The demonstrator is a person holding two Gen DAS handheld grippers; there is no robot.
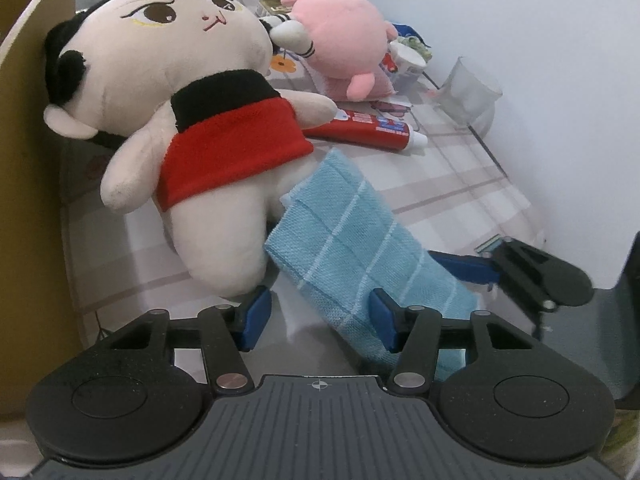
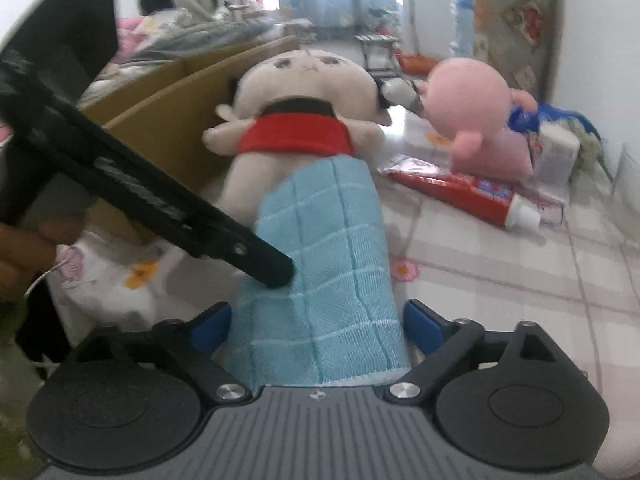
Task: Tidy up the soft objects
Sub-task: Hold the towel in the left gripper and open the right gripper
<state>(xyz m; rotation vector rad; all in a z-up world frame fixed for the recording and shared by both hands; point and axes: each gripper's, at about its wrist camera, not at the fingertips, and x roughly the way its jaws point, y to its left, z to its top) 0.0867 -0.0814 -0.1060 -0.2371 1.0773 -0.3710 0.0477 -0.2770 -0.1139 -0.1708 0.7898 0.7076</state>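
The blue towel [image 1: 352, 240] is woven cloth with a rough ribbed surface – beside it the doll [image 1: 180, 92] is soft matt plush; behind the doll, the toothpaste tube [image 1: 368, 128] is glossy plastic.

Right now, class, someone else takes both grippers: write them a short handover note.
Left gripper: open, one finger against the blue towel's edge.
Right gripper: open, fingers either side of the towel's near end, not pressing it.
The towel lies folded on the table, its far end on the red-shirted doll. Pink plush sits beyond.
Done: towel folded. Left: placing towel and both toys, probably in the cardboard box.
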